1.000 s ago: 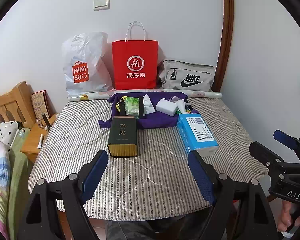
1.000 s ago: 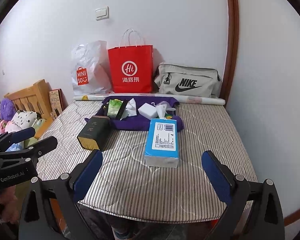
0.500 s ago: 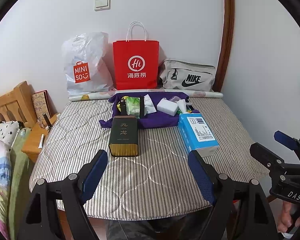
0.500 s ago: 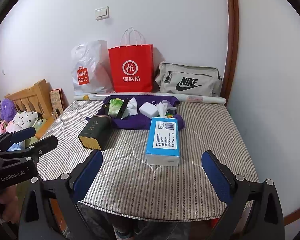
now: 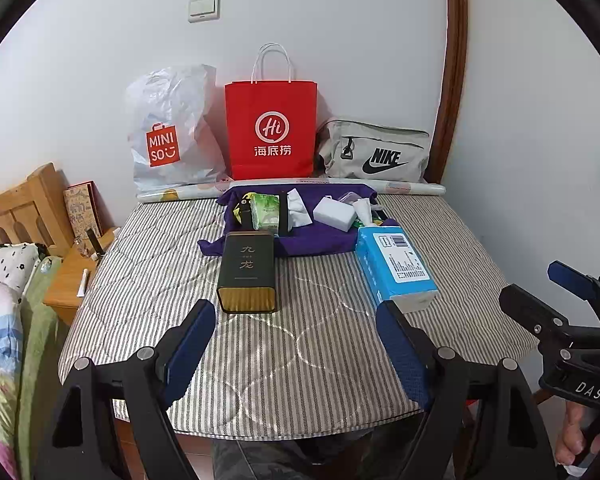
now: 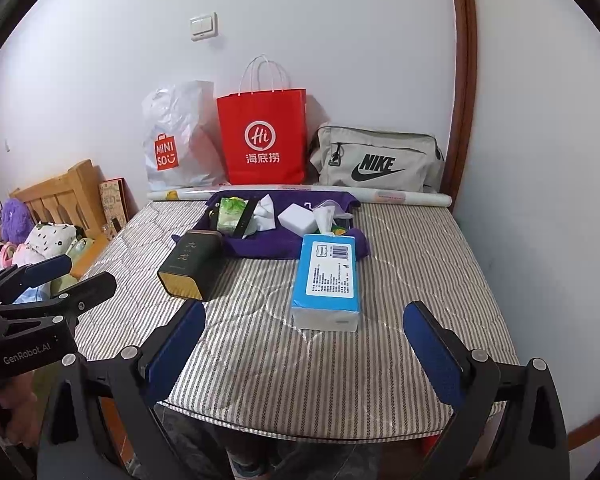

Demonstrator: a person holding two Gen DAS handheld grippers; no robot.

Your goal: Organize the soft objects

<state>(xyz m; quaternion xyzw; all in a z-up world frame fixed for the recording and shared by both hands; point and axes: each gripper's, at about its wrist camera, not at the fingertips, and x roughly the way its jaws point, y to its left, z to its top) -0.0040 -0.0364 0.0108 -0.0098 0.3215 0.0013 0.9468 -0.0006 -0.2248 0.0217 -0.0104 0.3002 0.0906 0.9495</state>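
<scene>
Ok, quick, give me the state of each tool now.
Left tool: open, holding nothing.
Right tool: open, holding nothing.

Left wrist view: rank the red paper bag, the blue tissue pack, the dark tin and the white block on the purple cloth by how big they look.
1. red paper bag, though farthest back
2. blue tissue pack and dark tin: look alike and sit nearer the camera, so unranked
3. white block, clearly smallest
</scene>
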